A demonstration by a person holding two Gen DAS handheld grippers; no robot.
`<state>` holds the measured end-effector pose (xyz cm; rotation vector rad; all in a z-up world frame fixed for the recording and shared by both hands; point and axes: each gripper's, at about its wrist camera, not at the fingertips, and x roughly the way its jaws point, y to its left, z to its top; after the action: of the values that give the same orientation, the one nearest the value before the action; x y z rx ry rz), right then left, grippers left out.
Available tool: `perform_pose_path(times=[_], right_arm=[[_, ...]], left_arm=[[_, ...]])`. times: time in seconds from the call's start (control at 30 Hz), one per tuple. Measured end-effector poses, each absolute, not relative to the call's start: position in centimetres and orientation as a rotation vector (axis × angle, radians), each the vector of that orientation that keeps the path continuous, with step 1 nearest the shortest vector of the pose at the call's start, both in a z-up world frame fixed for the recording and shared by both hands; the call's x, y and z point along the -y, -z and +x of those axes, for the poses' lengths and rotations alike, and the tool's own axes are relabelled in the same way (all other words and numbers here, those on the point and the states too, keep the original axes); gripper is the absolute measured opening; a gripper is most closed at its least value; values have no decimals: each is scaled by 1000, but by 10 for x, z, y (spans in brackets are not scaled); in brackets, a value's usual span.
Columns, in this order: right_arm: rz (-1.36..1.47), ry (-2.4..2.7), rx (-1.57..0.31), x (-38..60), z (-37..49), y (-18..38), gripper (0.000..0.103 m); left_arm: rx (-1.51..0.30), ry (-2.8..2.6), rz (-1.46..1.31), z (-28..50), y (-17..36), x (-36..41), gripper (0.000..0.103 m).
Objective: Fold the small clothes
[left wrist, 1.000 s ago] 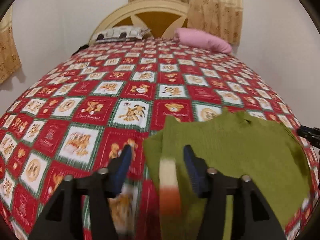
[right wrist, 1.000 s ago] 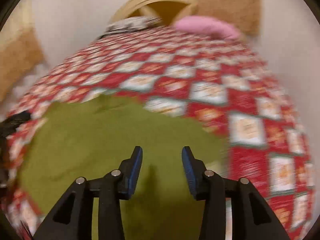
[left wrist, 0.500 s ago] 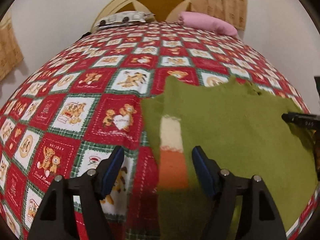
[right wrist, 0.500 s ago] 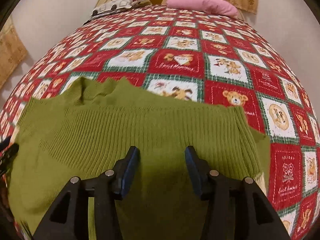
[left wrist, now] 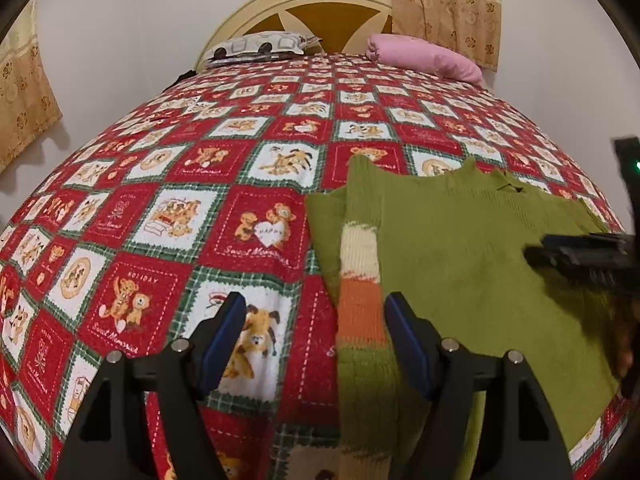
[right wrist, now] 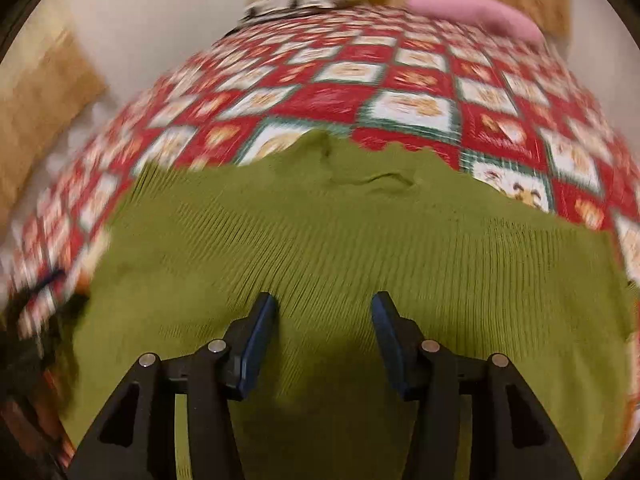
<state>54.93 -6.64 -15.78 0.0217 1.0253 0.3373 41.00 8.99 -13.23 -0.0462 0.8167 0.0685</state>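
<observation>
A small olive-green knit sweater (left wrist: pixel 472 248) lies flat on the bed, neck pointing away. Its left sleeve, with cream and orange stripes (left wrist: pixel 362 280), is folded along the body. My left gripper (left wrist: pixel 316 320) is open and empty, over the sweater's left edge, with the striped sleeve between its fingers. My right gripper (right wrist: pixel 322 320) is open and empty, low over the middle of the sweater (right wrist: pixel 340 240). The right gripper also shows at the right edge of the left wrist view (left wrist: pixel 580 258).
The bed has a red, white and green teddy-bear quilt (left wrist: pixel 200 208). A patterned pillow (left wrist: pixel 260 46) and a pink pillow (left wrist: pixel 424 56) lie by the headboard (left wrist: pixel 316 8). Curtains (left wrist: pixel 444 4) hang behind. A wall stands to the left.
Both grippers have moved nearer over the sweater; the right one has shifted left over its middle and is still moving, as blur shows. Both stayed open. The sweater lies as before.
</observation>
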Motion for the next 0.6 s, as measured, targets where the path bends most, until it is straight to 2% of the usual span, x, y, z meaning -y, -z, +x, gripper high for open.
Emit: perform_pose_path(times=[0.1,0.27,0.43,0.6], right_arm=[[-23,-296,-1000,66,560,158,50],[13,-296,-976,79,550,148,49],[25,-239,-873,134,510,117,51],[-56,-248,-923,174,468,120,51]], left_arm=[[-820,-73,-52,411,135,-93,83],[-820,-67,-78,411,138,-95,84],[-807,-62,-88,402,135,-97,84],[-815,-67,-60,404,136,-93,84]])
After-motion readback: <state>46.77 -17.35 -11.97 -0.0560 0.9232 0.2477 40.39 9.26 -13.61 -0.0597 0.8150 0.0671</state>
